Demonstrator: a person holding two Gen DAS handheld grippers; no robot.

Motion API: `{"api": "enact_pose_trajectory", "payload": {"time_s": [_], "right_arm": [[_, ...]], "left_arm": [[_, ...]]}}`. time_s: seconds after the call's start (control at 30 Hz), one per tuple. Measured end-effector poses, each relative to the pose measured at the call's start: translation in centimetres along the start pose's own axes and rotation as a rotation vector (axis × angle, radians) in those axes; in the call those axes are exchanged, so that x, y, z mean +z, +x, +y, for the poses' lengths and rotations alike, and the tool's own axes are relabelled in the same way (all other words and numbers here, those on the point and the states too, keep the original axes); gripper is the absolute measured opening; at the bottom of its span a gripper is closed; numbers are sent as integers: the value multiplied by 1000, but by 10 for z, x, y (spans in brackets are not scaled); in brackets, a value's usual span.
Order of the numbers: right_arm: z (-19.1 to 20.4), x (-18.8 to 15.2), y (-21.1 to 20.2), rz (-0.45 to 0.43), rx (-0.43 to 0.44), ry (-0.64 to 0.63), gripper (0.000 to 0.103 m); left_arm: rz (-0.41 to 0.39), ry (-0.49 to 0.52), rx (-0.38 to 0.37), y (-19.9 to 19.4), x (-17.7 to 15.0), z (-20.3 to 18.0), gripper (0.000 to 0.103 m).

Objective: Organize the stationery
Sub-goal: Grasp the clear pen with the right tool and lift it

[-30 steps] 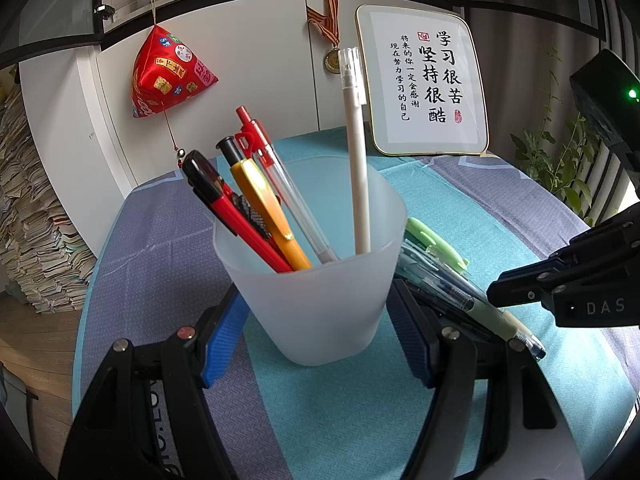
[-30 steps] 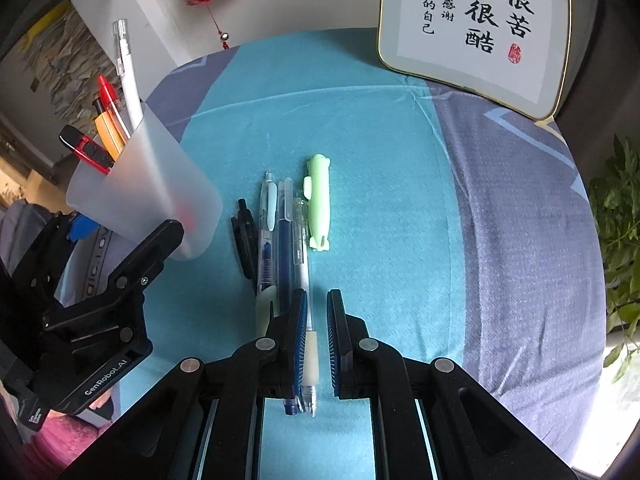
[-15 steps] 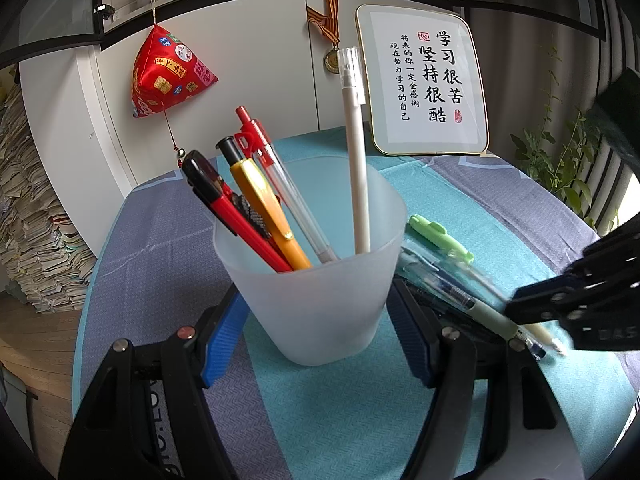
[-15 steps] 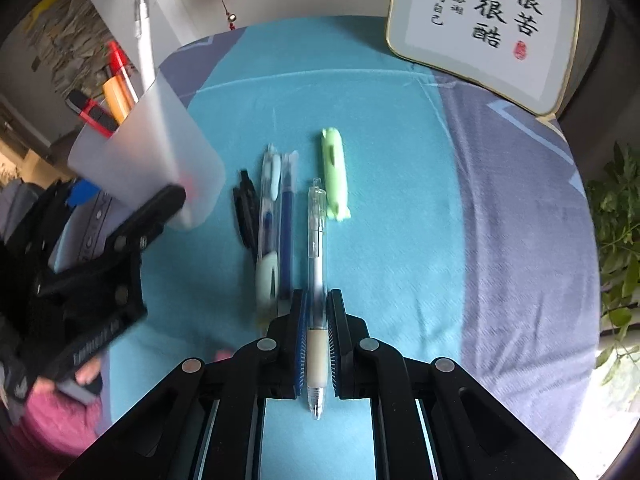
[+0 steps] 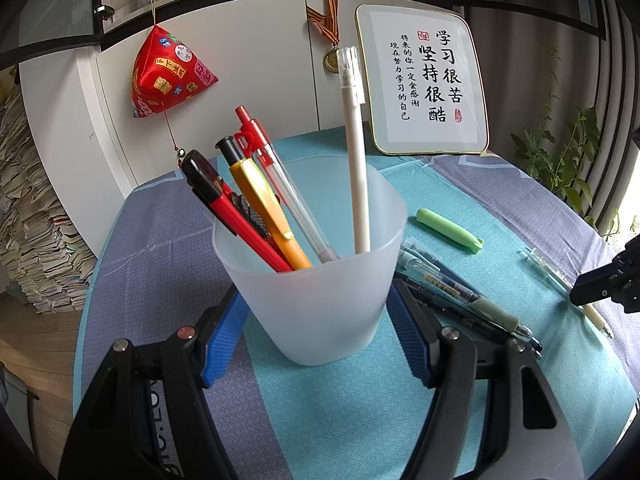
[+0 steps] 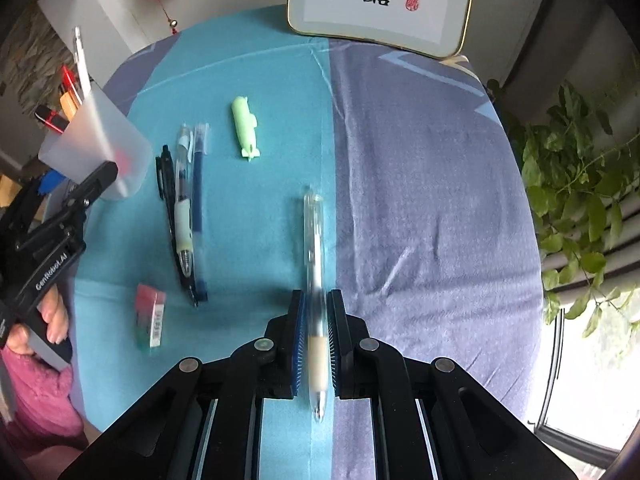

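My left gripper (image 5: pixel 316 320) is shut on a frosted plastic cup (image 5: pixel 316 280) that holds several pens, among them a white pen (image 5: pixel 356 152) and a red pen (image 5: pixel 236 216). My right gripper (image 6: pixel 314 316) is shut on a clear gel pen (image 6: pixel 314 264) with a beige grip, held above the cloth; it also shows at the right of the left wrist view (image 5: pixel 556 276). Several pens (image 6: pixel 186 208) and a green pen-shaped item (image 6: pixel 245 128) lie on the teal cloth beside the cup (image 6: pixel 96 148).
A red-green eraser (image 6: pixel 151 316) lies near the front left. A framed calligraphy board (image 6: pixel 380 0) leans at the table's back edge. A plant (image 6: pixel 580 184) stands off the right edge. A red hanging ornament (image 5: pixel 168 76) hangs on the white cabinet.
My right gripper has lifted the clear gel pen out of the row of pens and carried it to the right, away from the cup. My left gripper has stayed still on the cup.
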State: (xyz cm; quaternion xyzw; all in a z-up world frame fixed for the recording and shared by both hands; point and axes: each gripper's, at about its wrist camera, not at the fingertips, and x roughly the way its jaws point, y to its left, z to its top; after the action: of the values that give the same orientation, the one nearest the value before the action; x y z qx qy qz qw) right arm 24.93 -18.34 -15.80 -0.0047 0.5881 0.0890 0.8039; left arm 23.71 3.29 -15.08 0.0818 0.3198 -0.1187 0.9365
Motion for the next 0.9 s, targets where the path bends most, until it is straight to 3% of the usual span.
{"api": "enact_pose_trajectory", "payload": {"time_s": [0.2,0.47,0.53,0.57,0.6,0.7,0.9], "right_arm": [[5,18,5,-25,-26,5,37],[8,42,24,-20,-51,-4,37],[11,43,24,-33,-64,-15,36],[12,43,23,-37,-72,-19,29],[13,43,23,-38,-77,-23,14],[15,41,19,-44,-47,-11,11],[20,37,-28,-166,8,22,11]], "left_arm": [[0,1,0,0,0,1,69],[1,2,1,0,0,1,69],[1,2,1,0,0,1,69],[1,2,1,0,0,1,69],[1,2,1,0,0,1,69],[1,2,1,0,0,1,69],[1,2,1,0,0,1,69]]}}
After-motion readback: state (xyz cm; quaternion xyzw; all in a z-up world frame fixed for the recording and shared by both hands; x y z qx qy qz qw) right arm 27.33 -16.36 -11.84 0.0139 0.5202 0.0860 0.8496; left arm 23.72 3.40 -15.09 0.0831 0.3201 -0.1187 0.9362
